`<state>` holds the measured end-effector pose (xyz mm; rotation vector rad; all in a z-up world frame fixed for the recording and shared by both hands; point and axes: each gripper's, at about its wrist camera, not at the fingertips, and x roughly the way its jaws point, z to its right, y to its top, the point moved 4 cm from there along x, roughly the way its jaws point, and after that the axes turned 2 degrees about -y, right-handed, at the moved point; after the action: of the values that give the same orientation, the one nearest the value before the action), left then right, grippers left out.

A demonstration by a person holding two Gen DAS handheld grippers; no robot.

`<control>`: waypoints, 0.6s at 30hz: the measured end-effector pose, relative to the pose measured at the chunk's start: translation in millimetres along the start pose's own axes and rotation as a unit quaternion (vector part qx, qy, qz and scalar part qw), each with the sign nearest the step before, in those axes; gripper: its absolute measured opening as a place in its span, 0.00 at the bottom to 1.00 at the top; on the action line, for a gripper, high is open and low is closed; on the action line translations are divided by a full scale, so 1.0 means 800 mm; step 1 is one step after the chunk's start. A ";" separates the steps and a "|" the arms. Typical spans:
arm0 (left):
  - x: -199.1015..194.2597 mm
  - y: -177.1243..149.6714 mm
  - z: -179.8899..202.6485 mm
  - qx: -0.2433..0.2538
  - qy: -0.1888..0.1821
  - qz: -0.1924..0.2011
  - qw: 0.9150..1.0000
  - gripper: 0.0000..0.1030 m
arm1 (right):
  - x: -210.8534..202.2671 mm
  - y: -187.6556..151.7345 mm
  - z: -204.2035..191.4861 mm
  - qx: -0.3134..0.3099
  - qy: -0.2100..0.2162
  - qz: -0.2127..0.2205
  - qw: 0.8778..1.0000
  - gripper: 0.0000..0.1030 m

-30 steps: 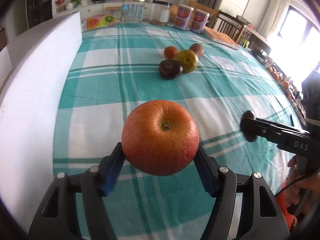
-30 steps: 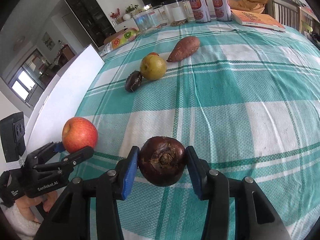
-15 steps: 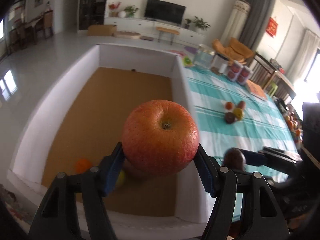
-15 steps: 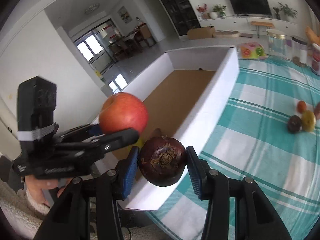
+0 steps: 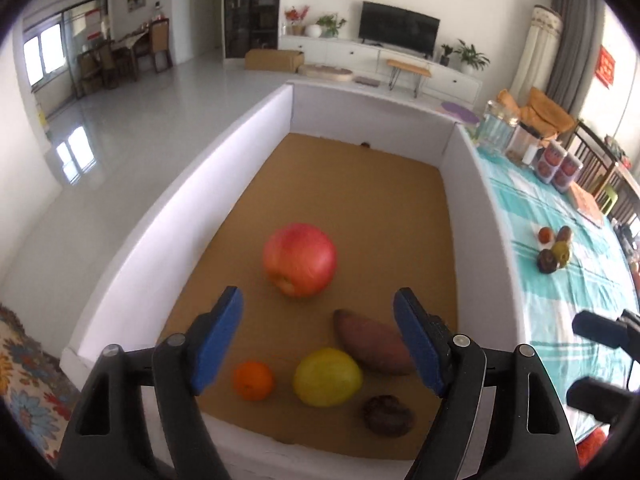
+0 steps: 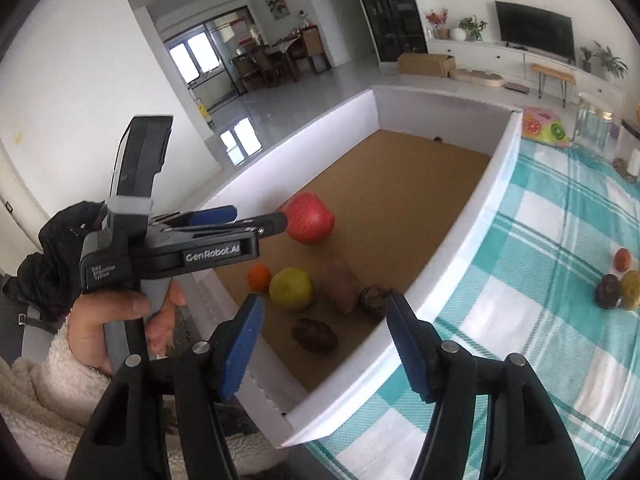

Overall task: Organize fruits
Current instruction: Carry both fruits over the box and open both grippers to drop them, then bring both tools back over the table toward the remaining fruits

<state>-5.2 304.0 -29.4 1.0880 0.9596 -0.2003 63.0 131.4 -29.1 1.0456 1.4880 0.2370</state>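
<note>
Inside the box (image 5: 466, 184), a red, yellow-flushed apple (image 5: 299, 265) is sitting at twelve o'clock of the left gripper (image 5: 318, 334); both grippers are gaping wide, having just been opening, nothing between them.

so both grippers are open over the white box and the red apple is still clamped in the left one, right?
Not quite: the left gripper is open with nothing in it, its jaws having just been opening. The red apple is down inside the white box, as the left wrist view shows. The right gripper is open over the box too.
</note>
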 end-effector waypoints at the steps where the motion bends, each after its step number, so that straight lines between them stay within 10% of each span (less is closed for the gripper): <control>1: -0.005 0.003 0.015 0.008 -0.015 0.007 1.000 0.78 | -0.014 0.000 0.019 0.012 -0.016 0.017 1.000 0.72; 4: -0.020 0.001 0.075 0.040 -0.078 0.014 0.996 0.80 | -0.042 -0.019 0.095 0.055 -0.104 0.054 0.992 0.91; 8: -0.032 -0.027 0.174 0.113 -0.175 -0.009 0.978 0.81 | -0.048 -0.087 0.233 0.136 -0.249 0.027 0.959 0.92; 12: -0.019 -0.076 0.265 0.176 -0.237 -0.065 0.953 0.81 | -0.074 -0.166 0.328 0.237 -0.307 0.014 0.922 0.92; 18: 0.056 -0.124 0.334 0.222 -0.187 -0.088 0.953 0.81 | -0.104 -0.205 0.367 0.264 -0.355 0.025 0.897 0.92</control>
<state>114.6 49.9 -95.2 1.3125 0.6798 -0.7710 232.8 -143.7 -153.9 1.4046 0.8560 -0.5060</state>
